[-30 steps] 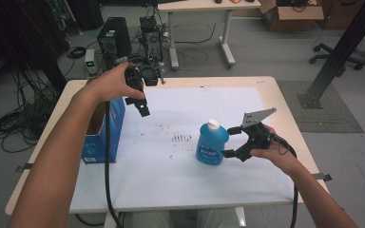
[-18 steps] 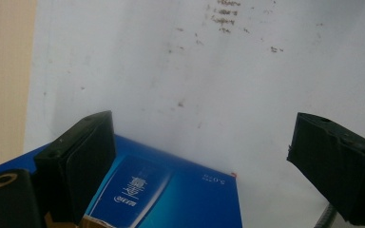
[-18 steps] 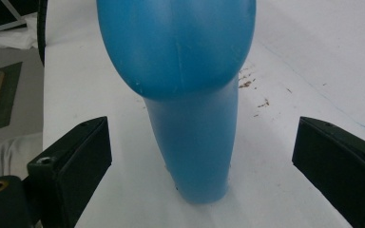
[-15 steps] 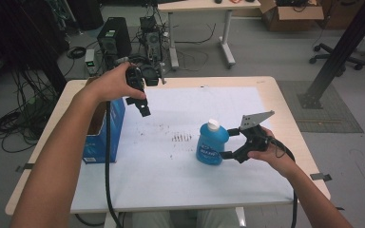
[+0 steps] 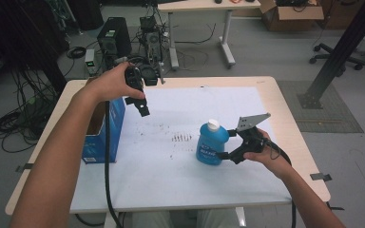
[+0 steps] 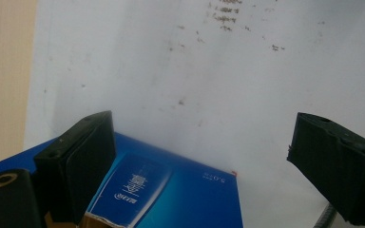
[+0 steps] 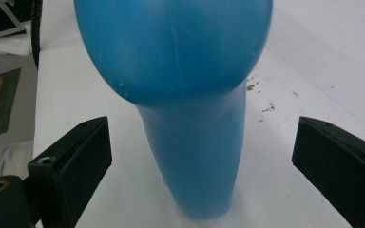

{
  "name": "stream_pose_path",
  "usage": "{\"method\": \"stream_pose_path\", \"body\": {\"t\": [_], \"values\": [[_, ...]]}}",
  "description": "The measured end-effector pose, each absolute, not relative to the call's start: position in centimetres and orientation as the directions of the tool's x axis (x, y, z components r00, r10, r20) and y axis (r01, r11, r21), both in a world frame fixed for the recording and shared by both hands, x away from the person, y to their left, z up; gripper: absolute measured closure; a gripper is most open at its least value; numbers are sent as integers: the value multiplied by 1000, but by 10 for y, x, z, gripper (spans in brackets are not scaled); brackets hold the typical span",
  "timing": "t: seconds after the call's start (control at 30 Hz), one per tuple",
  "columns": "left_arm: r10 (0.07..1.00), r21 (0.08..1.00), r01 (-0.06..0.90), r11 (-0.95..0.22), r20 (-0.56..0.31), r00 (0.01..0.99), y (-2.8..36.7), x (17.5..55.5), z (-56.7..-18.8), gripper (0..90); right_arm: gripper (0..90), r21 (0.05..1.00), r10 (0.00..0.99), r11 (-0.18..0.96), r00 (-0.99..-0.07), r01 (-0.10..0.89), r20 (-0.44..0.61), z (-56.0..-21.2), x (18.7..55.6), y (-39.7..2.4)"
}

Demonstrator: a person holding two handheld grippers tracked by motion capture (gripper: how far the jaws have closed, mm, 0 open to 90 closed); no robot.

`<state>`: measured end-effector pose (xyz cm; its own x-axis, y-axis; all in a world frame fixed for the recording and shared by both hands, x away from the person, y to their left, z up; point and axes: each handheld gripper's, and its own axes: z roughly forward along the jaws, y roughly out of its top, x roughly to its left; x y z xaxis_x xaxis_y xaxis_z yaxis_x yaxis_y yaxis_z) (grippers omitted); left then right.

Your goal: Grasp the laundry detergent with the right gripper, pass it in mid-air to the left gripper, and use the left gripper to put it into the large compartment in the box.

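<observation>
A blue bottle (image 5: 211, 145) with a white cap stands upright on the white sheet (image 5: 171, 185), right of the middle. My right gripper (image 5: 224, 156) is level with the bottle's lower half, coming from its right. In the right gripper view the bottle (image 7: 185, 95) stands between the wide-apart jaws of the right gripper (image 7: 202, 142), and neither pad touches it. My left gripper (image 5: 141, 105) hangs in the air above the right edge of a blue carton (image 5: 102, 130) and points down. In its own view the left gripper (image 6: 199, 147) is open and empty over the carton (image 6: 171, 194).
Small dark specks (image 5: 181, 137) lie on the sheet left of the bottle. The carton is open at the top and stands near the table's left edge (image 5: 38, 156). The left gripper's cable (image 5: 106, 161) hangs down in front of the carton. Equipment stands beyond the far edge.
My right gripper has edged slightly left, closer around the bottle. The left gripper has stayed in place.
</observation>
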<state>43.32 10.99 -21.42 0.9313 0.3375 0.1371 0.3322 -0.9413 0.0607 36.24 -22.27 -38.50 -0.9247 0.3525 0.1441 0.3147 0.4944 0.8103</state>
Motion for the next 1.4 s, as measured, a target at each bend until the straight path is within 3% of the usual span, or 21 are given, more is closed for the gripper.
{"method": "stream_pose_path", "body": {"t": [1.4], "values": [[345, 57, 340, -939, 136, 929, 113, 433, -214, 90, 78, 841, 354, 458, -927, 289, 126, -398, 365, -197]]}}
